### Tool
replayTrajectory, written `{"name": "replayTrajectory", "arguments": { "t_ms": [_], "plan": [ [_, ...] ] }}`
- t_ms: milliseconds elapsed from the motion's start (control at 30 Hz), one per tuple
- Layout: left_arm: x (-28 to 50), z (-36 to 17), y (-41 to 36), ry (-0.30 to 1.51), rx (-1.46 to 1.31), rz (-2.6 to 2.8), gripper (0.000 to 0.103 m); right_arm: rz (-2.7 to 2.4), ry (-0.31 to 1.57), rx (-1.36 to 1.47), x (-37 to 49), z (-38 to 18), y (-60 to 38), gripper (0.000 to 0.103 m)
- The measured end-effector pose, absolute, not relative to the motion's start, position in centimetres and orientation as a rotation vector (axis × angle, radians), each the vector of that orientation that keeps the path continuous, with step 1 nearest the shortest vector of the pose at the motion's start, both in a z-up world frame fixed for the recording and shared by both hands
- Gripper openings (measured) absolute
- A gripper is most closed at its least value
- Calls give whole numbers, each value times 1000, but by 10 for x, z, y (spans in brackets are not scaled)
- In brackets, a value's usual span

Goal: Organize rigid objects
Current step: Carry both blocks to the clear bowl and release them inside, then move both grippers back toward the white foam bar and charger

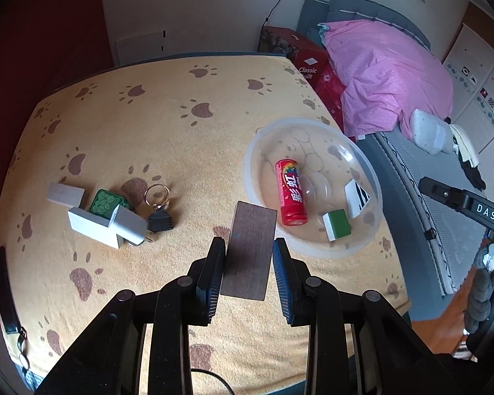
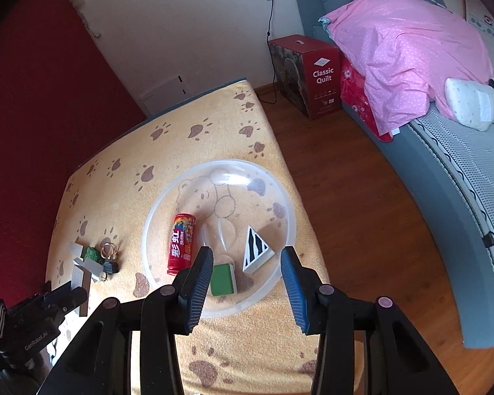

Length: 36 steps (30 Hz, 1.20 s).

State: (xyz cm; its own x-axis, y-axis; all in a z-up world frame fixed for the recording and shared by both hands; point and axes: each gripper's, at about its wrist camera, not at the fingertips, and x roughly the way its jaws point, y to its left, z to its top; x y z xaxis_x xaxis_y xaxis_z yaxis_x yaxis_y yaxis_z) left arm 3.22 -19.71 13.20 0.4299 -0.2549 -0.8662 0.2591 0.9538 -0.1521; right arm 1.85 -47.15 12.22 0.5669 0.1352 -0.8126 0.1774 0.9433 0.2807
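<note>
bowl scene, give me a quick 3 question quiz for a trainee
1. True or false: the left gripper grips a dark wooden slab.
2. Which of these lies in the clear bowl? A) key ring B) red tube C) white block D) red box
3. Fill in: the right gripper is ____ and holds nothing.

Key
1. True. The slab sits between its fingers, above the cloth.
2. B. The red tube lies in the bowl with a green tile and a striped wedge. The key ring and the white blocks lie on the cloth outside it.
3. open
</note>
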Motion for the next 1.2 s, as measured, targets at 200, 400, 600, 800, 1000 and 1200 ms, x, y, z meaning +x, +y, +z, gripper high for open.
{"name": "replayTrajectory", "arguments": {
  "t_ms": [200,400,600,800,1000,1200],
  "plan": [
    [34,124,-219,1101,25,-395,30,-32,971,354,11,122,-474,46],
    [48,108,-251,1130,24,-484,31,-50,960,348,1,123,-481,46],
    [64,90,-279,1164,34,-536,31,-79,967,345,-5,121,-491,46],
    [74,79,-300,1182,64,-557,34,-82,995,347,0,114,-491,46],
    [73,73,-284,1200,44,-522,42,-35,1028,338,8,105,-476,46],
    [68,69,-252,1218,25,-451,42,32,1064,329,18,95,-452,46]
  ]
}}
